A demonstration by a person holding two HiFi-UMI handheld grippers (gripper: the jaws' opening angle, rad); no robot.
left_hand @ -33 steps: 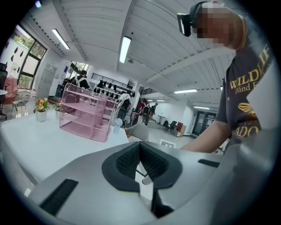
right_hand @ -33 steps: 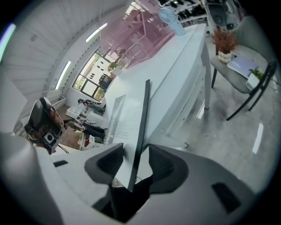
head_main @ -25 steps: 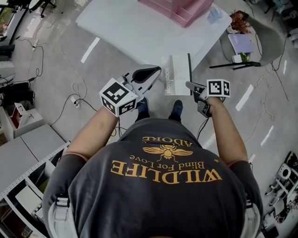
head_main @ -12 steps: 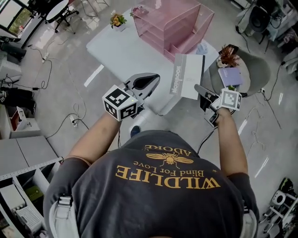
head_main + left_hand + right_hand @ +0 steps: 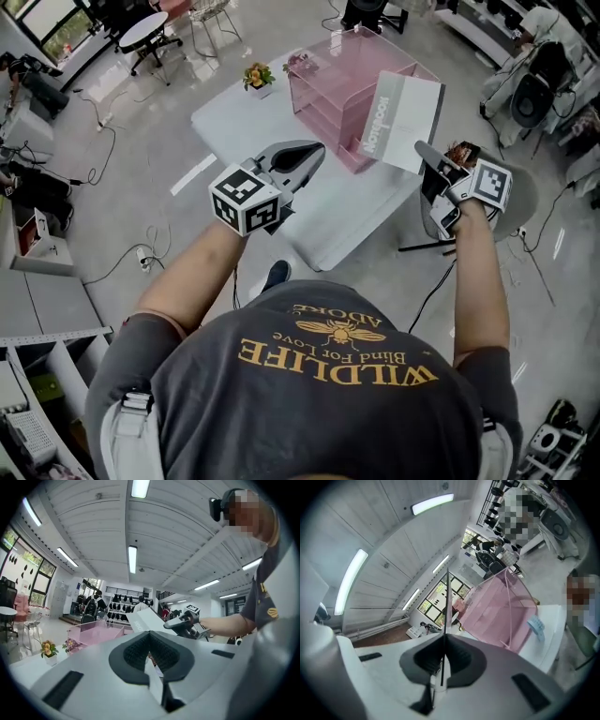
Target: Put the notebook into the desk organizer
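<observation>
Between R gripper [image 5: 424,150] fingers [image 5: 461,658]: notebook [image 5: 405,108] clamped, near desk organizer [image 5: 333,89]; L gripper [image 5: 314,150] fingers closed, empty.

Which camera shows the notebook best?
The head view: the notebook's whole pale cover and its print show, held up by the right gripper near the pink organizer. The left gripper view shows it small, far off and slanted. The right gripper view shows only its thin edge, a dark line clamped between the jaws.

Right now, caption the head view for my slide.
Right gripper holds the notebook up near the pink desk organizer on the white table; left gripper shut, empty.
</observation>
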